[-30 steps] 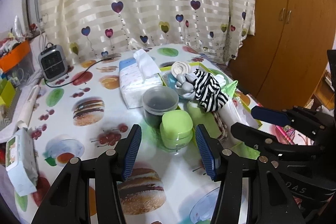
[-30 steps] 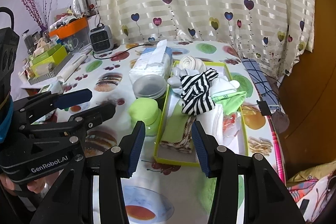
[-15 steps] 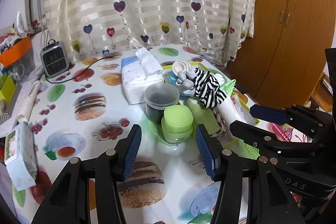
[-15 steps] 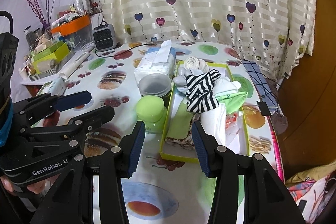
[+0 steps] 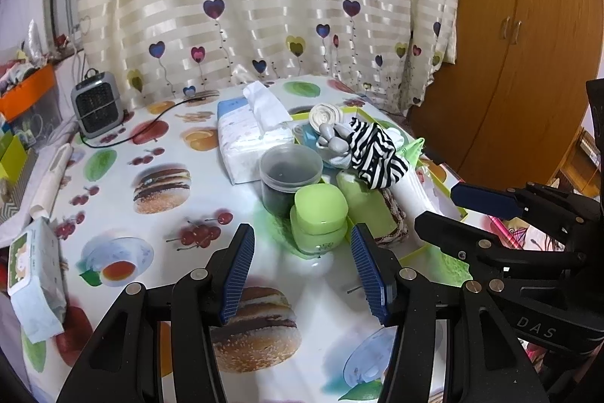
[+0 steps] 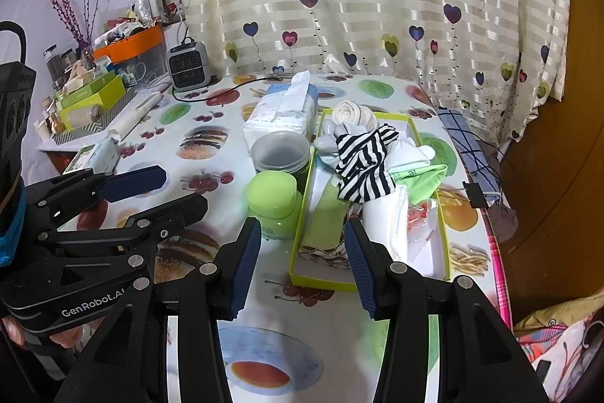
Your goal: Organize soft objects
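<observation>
We hover both grippers, left (image 5: 302,269) and right (image 6: 304,261), spread wide and empty, short of the shallow yellow-green cardboard tray (image 6: 372,284). Next, we judge, comes reaching for the black-and-white striped cloth (image 6: 364,163).

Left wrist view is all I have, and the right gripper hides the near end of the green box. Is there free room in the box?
Observer: Yes. The right wrist view shows bare white floor in the near right corner of the green box, beside the white folded cloth.
Operator: Does any soft thing lie outside the box?
Observer: Yes. A blue checked cloth lies on the table past the right side of the box, near the curtain.
</observation>
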{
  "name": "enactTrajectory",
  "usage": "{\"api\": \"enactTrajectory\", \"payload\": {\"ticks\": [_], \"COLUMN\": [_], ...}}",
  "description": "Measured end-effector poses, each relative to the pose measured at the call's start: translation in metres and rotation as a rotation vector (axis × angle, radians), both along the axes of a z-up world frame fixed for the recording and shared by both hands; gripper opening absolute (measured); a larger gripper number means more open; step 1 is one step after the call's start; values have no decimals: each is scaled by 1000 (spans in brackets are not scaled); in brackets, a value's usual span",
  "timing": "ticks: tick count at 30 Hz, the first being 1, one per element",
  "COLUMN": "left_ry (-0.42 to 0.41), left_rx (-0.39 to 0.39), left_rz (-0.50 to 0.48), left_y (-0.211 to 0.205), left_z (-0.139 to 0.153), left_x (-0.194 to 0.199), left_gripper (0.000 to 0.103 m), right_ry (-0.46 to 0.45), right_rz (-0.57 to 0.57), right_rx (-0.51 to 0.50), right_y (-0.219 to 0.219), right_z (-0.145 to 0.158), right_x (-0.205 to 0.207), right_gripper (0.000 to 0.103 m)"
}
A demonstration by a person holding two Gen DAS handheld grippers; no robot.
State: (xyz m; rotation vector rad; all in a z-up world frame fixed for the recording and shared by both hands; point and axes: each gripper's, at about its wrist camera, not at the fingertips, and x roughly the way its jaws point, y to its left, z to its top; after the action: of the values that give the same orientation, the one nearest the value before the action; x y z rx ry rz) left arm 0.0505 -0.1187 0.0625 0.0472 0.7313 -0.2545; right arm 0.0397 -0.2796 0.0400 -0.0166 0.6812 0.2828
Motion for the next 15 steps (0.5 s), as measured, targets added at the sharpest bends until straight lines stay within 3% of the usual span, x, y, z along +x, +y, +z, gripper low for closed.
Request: {"api": "enactTrajectory", "payload": {"ticks": [15], "left_ry": [14], "left_rx": [-1], "left_rz": [-4], "left_y": [-4], "left_z": [-4], "left_x": [1], "left_gripper": [53], "right_ry": [3], "right_rz": [2], "right_rx": [-3], "right_y": [0], "right_z": [-2], "right_x": [-1], "right_gripper": [47]}}
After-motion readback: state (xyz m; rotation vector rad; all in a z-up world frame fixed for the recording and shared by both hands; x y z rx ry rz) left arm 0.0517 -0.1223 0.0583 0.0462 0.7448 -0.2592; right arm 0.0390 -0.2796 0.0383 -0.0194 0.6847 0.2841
